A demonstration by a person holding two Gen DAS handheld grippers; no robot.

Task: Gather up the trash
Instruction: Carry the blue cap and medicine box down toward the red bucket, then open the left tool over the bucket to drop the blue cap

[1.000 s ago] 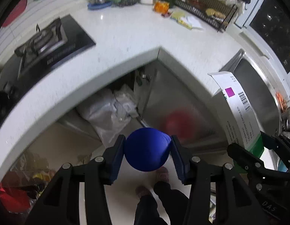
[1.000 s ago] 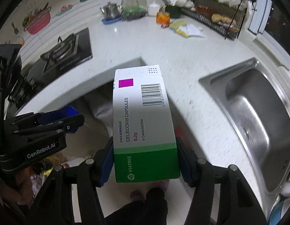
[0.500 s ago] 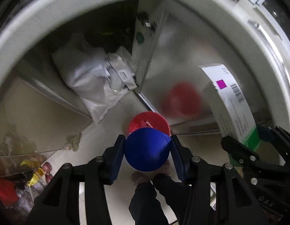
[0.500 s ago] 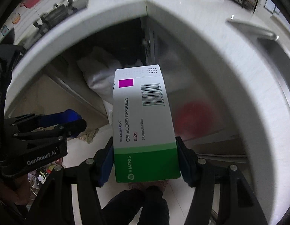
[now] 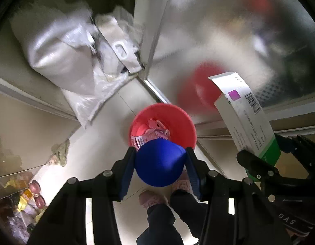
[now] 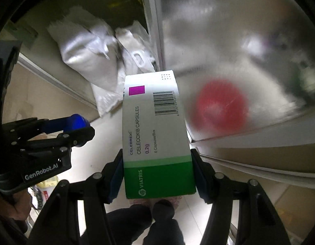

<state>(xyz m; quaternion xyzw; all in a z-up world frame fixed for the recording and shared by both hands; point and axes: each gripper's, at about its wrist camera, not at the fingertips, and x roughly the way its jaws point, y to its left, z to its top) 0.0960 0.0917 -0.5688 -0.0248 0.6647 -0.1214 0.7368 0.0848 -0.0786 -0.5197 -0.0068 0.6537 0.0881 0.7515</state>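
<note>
Both tongs have dropped from above the worktop to near the floor | blue ball (image 5: 160, 163) clenched in left tongs (image 5: 160, 164), above red bin (image 5: 184, 120) holding paper scraps | medicine box (image 6: 155, 134) clenched in right tongs (image 6: 157, 173) | white bags (image 5: 71, 57) in open cabinet beside
</note>
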